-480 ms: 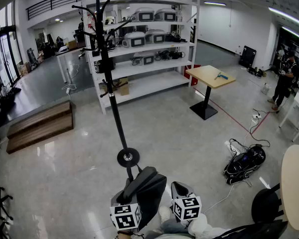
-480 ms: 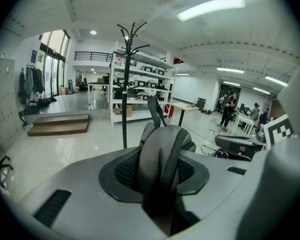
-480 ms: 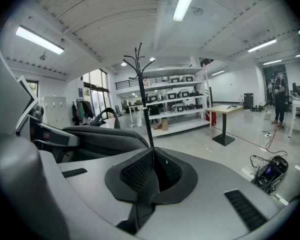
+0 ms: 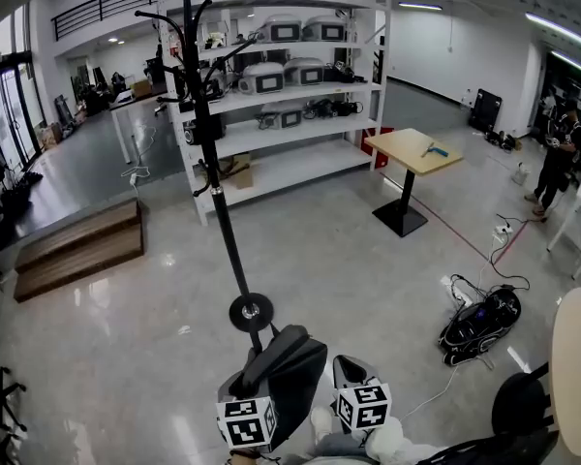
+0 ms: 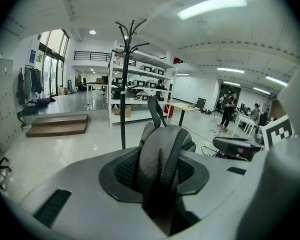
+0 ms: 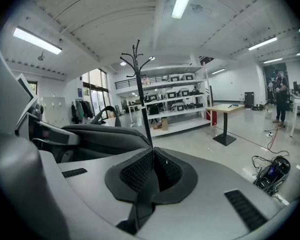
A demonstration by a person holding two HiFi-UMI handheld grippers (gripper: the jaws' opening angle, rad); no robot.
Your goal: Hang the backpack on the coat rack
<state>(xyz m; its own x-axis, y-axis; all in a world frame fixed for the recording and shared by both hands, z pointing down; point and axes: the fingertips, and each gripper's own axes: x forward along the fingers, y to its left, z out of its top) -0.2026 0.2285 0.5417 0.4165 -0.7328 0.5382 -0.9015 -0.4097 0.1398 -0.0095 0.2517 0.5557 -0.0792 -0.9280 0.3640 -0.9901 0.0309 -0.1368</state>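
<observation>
Right now we hold the dark backpack [image 4: 289, 376] up in front of us with the left gripper [image 5: 157, 174], whose jaws are clamped on its grey mesh padded strap [image 5: 157, 149]. Our right gripper [image 6: 152, 171] rides just beside the bag on its right, its ribbed pads closed together. The backpack hangs from no hook; in the head view it sits just short of the round base [image 4: 251, 311] of the black coat rack [image 4: 211, 163], which stands upright ahead of us on the glossy floor [image 4: 368, 260].

Marker cubes [image 4: 246, 422], black textured fingers [image 6: 135, 173]
</observation>
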